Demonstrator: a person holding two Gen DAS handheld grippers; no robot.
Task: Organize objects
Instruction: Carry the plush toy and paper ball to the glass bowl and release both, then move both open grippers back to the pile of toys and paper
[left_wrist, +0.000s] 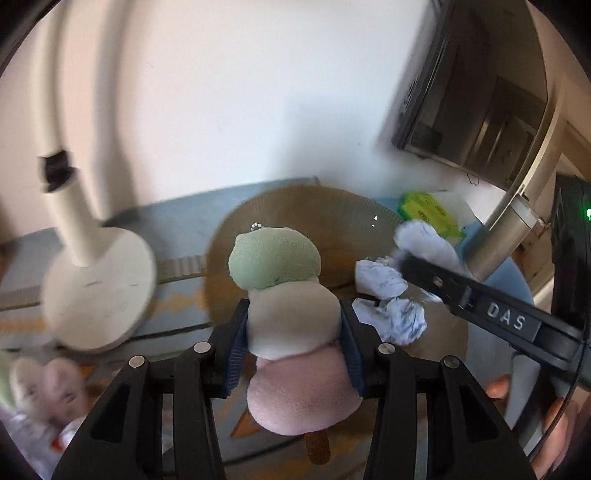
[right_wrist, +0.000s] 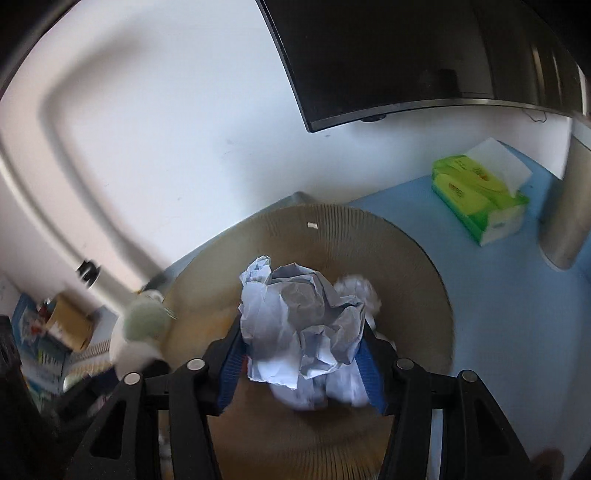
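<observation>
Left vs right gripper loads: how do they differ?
The left gripper holds a plush dango toy: smooth green, cream and pink balls. The right gripper has crumpled paper between its fingers: white and creased. The toy keeps a stacked shape; the paper is irregular. Both hang over the round corrugated tray.

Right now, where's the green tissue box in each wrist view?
Left wrist view: the green tissue box sits upper right of centre, blurred, partly hidden behind crumpled paper balls and the right claw's arm.
Right wrist view: the box lies in full sight at upper right on the blue surface, a white tissue sticking out of it.
Shared landmark: the round ribbed cardboard tray, just left of the box in both.
</observation>
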